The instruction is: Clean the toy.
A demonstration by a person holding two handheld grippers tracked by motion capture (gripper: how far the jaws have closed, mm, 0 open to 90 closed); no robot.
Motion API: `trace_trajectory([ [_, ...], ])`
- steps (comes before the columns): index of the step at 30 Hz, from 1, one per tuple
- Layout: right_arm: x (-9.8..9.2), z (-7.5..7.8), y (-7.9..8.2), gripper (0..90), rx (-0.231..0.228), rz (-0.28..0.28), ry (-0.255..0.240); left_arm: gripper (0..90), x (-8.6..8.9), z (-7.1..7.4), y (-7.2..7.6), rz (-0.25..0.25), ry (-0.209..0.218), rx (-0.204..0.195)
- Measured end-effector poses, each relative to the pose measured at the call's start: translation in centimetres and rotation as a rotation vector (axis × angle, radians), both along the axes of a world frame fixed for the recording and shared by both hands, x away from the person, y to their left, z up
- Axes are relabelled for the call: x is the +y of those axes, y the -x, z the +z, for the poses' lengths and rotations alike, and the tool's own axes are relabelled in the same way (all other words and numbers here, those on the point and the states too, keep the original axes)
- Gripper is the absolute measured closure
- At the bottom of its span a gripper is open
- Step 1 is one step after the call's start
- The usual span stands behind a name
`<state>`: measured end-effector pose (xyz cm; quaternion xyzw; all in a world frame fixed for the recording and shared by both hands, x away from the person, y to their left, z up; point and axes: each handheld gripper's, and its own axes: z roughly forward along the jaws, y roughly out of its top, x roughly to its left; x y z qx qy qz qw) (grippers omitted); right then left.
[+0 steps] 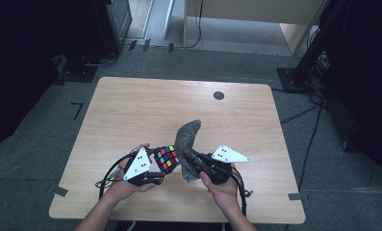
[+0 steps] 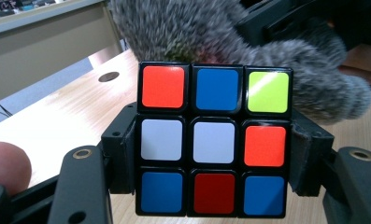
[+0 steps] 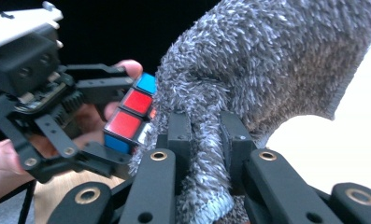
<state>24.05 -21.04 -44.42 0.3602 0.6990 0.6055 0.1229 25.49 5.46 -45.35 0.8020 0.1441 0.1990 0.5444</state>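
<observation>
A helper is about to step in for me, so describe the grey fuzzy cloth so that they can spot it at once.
Start at the wooden table and look to its near edge, where two hands hold black grippers. The right gripper is shut on the cloth, pinching a fold of it, right beside the puzzle cube clamped in the left gripper. The cloth is soft, shaggy and plain grey, while the cube is hard with bright coloured squares.

Both forearms in from the near edge, hands raised above the table. Left gripper (image 1: pixel 156 166) clamped tight; right gripper (image 1: pixel 191 161) pinched shut, seemingly tilted inward.
</observation>
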Motion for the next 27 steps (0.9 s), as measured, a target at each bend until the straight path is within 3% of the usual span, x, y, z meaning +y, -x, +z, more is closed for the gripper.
trace_trajectory([
  [2,-0.1,0.1,-0.1,78.3,-0.009,-0.031,0.053,34.2,-0.1,0.0,0.0,-0.008,0.0,0.003],
  [5,-0.4,0.3,-0.2,78.1,-0.003,-0.057,0.073,34.3,-0.3,-0.1,0.0,-0.005,-0.011,0.006],
  [8,-0.2,0.9,0.4,77.9,-0.043,-0.021,0.037,34.3,-0.7,-0.4,0.1,0.015,-0.069,-0.015],
  [12,1.3,1.2,1.2,77.6,-0.092,0.022,0.101,34.3,-0.9,-0.2,0.4,-0.003,-0.062,-0.01],
  [14,0.9,1.0,0.8,77.6,-0.085,-0.012,0.116,34.3,-0.5,0.1,0.4,-0.025,-0.032,-0.003],
  [16,0.1,0.8,0.3,77.8,-0.06,-0.087,0.15,34.3,-0.2,0.5,0.3,-0.025,-0.002,0.002],
  [18,-0.4,0.9,0.5,77.8,-0.065,-0.107,0.139,34.3,-0.2,0.5,0.1,0.002,-0.024,-0.005],
  [20,0.1,1.7,1.3,77.6,-0.13,-0.063,0.132,34.3,-0.5,0.3,0.1,0.036,-0.083,-0.029],
  [22,1.5,2.5,2.3,77.3,-0.185,-0.005,0.161,34.3,-0.7,0.1,0.2,0.045,-0.1,-0.025],
  [24,2.9,2.6,2.8,76.9,-0.192,0.055,0.177,34.3,-1.1,0.1,0.4,0.043,-0.126,-0.042],
  [27,3.6,2.0,2.7,76.4,-0.185,0.068,0.21,34.4,-1.6,-0.1,0.7,0.05,-0.181,-0.076],
])
